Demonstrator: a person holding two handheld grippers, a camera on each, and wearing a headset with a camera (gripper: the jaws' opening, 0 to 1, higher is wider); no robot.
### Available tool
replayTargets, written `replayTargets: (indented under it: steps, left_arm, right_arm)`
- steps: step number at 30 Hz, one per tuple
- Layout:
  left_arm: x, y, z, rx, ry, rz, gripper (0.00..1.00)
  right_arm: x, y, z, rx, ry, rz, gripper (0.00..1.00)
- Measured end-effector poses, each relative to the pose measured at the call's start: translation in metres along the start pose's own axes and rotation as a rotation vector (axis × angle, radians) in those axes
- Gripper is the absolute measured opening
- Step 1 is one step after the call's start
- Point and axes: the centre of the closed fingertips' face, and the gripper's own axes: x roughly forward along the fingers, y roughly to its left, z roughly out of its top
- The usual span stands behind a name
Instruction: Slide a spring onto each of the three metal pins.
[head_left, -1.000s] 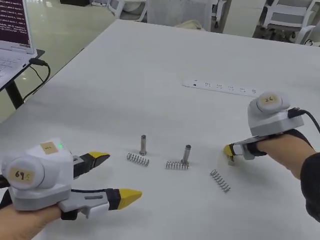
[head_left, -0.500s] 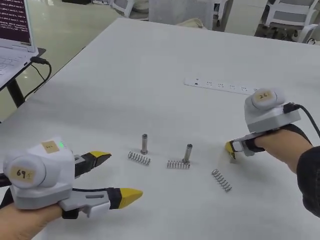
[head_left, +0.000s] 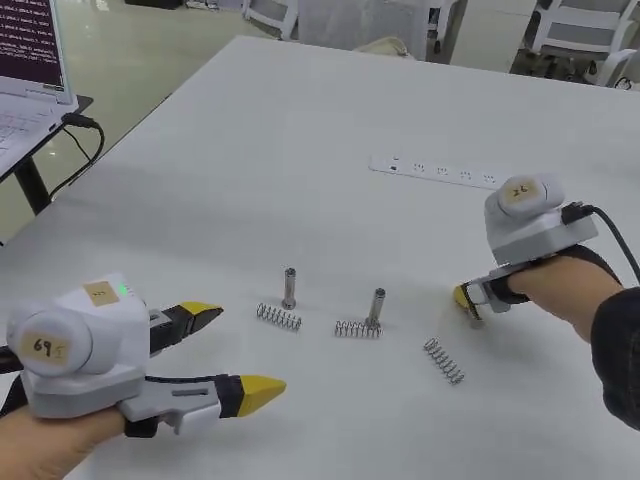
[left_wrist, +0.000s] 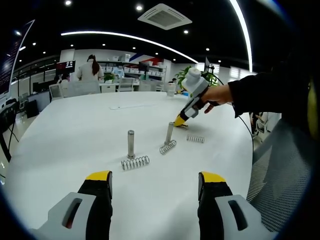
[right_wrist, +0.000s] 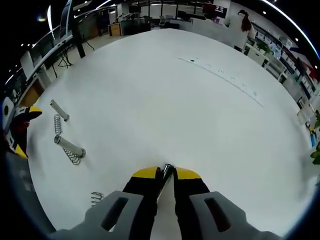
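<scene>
The right claw (right_wrist: 167, 173) is squeezed nearly shut on the third pin (right_wrist: 167, 169), a thin metal stick that pokes out between its yellow tips, down close to the table (head_left: 300, 150). In the last second this claw has only slid a tiny bit to the side and tipped its back end up. I think it is setting the pin up on its end. The left claw (head_left: 232, 348) is wide open with nothing in it. It hangs near the front edge and has stayed where it was. Between the two claws stand the first pin (head_left: 289, 286) and the second pin (head_left: 377, 306), both straight up. The first spring (head_left: 277, 317) lies just beside the first pin. The second spring (head_left: 356, 329) lies at the foot of the second pin. The third spring (head_left: 441, 361) lies flat near the right claw. None of the springs has moved, and none is on a pin yet, so all three are still left to do. The open left claw looks free to pick up a spring.
</scene>
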Motion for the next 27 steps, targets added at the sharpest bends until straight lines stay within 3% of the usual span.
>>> replayTargets:
  steps: [10, 27]
  left_arm:
    - [-0.0005, -0.0003, -0.0002, -0.001, 0.001, -0.002, 0.66]
    - [-0.0008, -0.0003, 0.0005, -0.004, -0.003, -0.002, 0.65]
  right_arm:
    - [-0.0014, 0.0036, -0.0027, -0.050, 0.024, -0.004, 0.06]
    - [-0.0028, 0.0037, -0.0045, -0.024, 0.013, -0.001, 0.06]
